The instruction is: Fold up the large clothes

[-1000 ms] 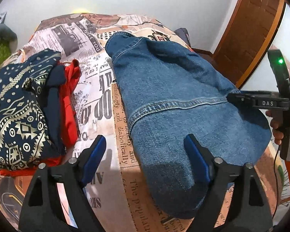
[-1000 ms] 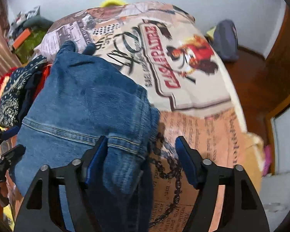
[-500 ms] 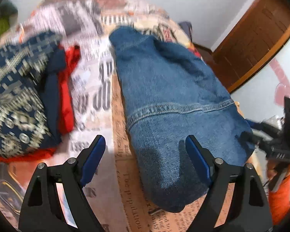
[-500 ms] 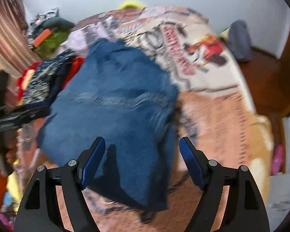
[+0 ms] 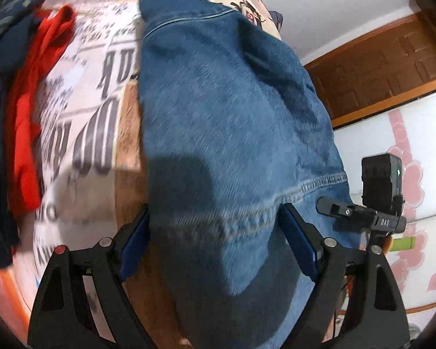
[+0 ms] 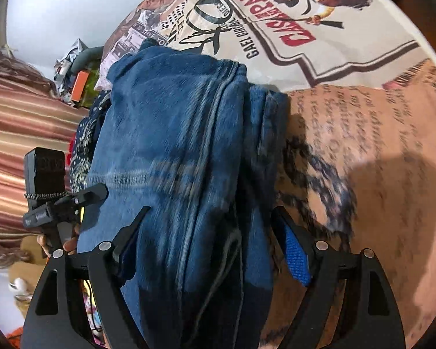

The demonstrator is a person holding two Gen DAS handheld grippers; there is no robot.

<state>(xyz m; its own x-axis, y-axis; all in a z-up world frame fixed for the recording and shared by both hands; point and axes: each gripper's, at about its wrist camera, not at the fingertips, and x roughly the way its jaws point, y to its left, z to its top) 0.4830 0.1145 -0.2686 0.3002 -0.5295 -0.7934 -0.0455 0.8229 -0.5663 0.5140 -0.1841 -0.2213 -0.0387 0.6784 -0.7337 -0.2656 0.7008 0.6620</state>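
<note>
A folded blue denim garment [image 5: 223,101] lies lengthwise on a bed with a newspaper-print sheet [image 5: 87,101]. My left gripper [image 5: 215,212] hangs low over its near end, jaws wide and open, with a stitched seam of the denim between the blue pads. In the right wrist view the same denim [image 6: 171,116] shows its layered edge. My right gripper [image 6: 210,209] straddles that end too; its jaws are opening, the cloth lies between them, and the pads do not press on it. The two grippers stand side by side, and each view shows the other's camera block [image 5: 382,174] [image 6: 45,171].
A pile of red [image 5: 29,116] and navy patterned clothes [image 6: 84,139] lies on the bed to the left of the denim. Bare printed sheet [image 6: 363,145] stretches to the right. A wooden door [image 5: 378,67], a striped curtain [image 6: 20,133] and clutter [image 6: 78,87] ring the bed.
Both grippers have dropped and tilted down onto the denim's near end, which now fills the gap between their fingers. The right jaws have widened.
</note>
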